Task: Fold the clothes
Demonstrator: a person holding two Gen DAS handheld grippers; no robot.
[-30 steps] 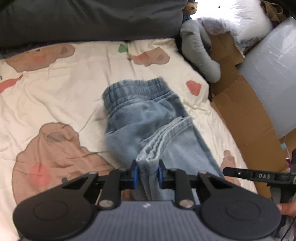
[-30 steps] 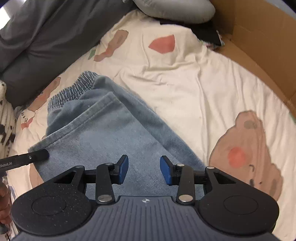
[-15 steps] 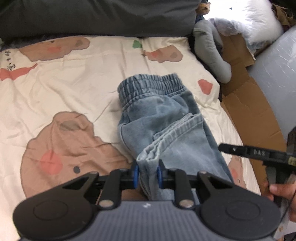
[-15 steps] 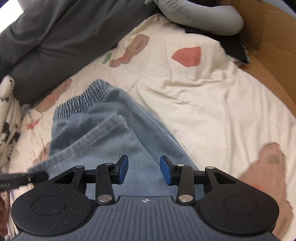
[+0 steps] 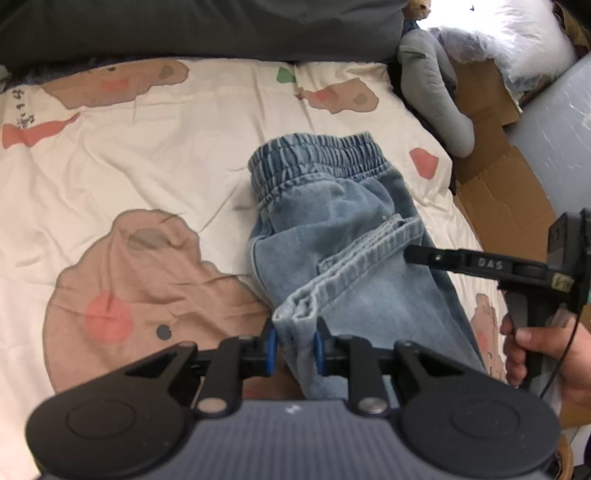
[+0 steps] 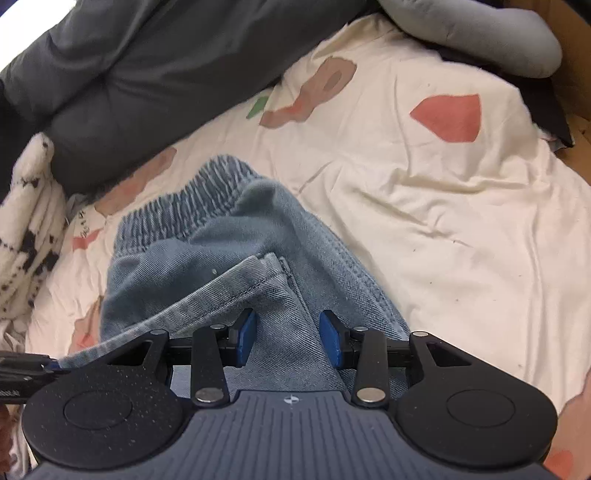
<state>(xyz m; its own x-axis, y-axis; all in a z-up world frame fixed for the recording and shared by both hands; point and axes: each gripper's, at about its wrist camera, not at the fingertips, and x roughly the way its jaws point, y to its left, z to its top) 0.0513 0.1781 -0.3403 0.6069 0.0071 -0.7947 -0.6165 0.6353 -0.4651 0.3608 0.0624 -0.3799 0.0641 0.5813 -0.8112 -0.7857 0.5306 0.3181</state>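
Several things are crowding the cream patterned bedsheet [image 5: 155, 155] around the jeans [image 5: 332, 206]. A dark grey duvet [image 5: 192, 26] is lying beyond the elastic waistband [image 5: 317, 155], a grey cushion [image 5: 432, 88] is resting beyond and to the right of the jeans at the sheet's edge, and flattened cardboard [image 5: 506, 192] is spreading out to their right. In the right wrist view a white fleece with black marks [image 6: 29, 221] is bunching up to the left of the jeans. The jeans are lying mid-sheet, light blue, folded over themselves, with the stitched hem [image 5: 354, 262] crossing above the lower layer. The left gripper [image 5: 294, 345] is clamping a bunched corner of that hem. The right gripper [image 6: 288, 339], carried in a hand [image 5: 546, 354], is hovering over the denim with jaws parted, gripping nothing.
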